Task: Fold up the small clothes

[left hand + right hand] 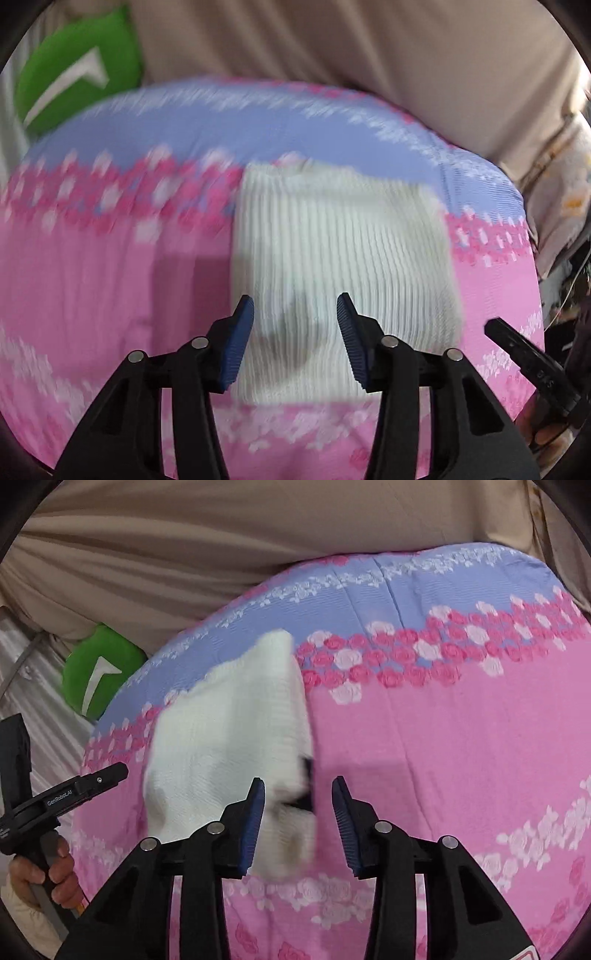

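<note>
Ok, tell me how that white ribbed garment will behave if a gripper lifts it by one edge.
The white garment is a ribbed knit lying flat on the pink flowered cover, so it will probably droop and unfold instead of holding its shape. It looks thin and small, so likely light. The ribbed texture should give the fingers a fair grip, with little slipping.

Ahead of your left gripper (295, 343), with its ridged blue pads (236, 347) and matt black plastic arms, lies ribbed white knit cloth (343, 266) on a soft, rose-printed pink blanket (110, 280).
</note>
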The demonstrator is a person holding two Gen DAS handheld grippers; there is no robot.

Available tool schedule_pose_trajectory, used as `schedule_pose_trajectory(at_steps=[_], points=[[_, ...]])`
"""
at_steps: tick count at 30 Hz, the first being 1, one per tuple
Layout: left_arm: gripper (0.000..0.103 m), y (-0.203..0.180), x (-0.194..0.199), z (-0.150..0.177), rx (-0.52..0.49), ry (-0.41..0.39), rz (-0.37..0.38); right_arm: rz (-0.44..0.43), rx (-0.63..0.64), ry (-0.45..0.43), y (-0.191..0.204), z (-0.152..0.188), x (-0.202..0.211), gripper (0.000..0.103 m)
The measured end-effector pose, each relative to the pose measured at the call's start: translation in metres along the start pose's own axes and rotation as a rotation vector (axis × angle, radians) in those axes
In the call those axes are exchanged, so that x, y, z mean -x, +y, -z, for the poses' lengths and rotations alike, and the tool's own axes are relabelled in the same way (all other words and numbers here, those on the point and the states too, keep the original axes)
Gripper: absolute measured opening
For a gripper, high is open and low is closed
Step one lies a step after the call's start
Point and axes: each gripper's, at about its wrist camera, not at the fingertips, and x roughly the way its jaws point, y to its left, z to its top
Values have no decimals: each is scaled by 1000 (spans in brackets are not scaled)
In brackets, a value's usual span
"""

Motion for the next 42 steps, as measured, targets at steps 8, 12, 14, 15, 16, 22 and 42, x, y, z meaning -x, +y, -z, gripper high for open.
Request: schedule_pose_trajectory(at_steps=[8, 12, 14, 15, 16, 22, 42], points=[[49, 2, 21, 34, -18, -10, 10, 5, 128, 44, 35, 28, -2, 48], [49, -3, 2, 34, -35, 35, 11, 27, 56, 89, 31, 18, -34, 49], [49, -4, -4, 35, -40, 43, -4, 32, 29, 118, 27, 10, -52, 47], [49, -4, -10, 35, -46, 53, -12, 48, 29, 141, 25, 7, -61, 39], [49, -3, -16, 34, -48, 62, -24, 35, 39, 156, 26, 6, -66, 7], [49, 2, -20, 33, -36, 73, -23, 6, 296, -147, 87, -17, 6, 8], [49, -10, -33, 56, -71, 133, -145, 218, 243, 129, 40, 32, -66, 12]])
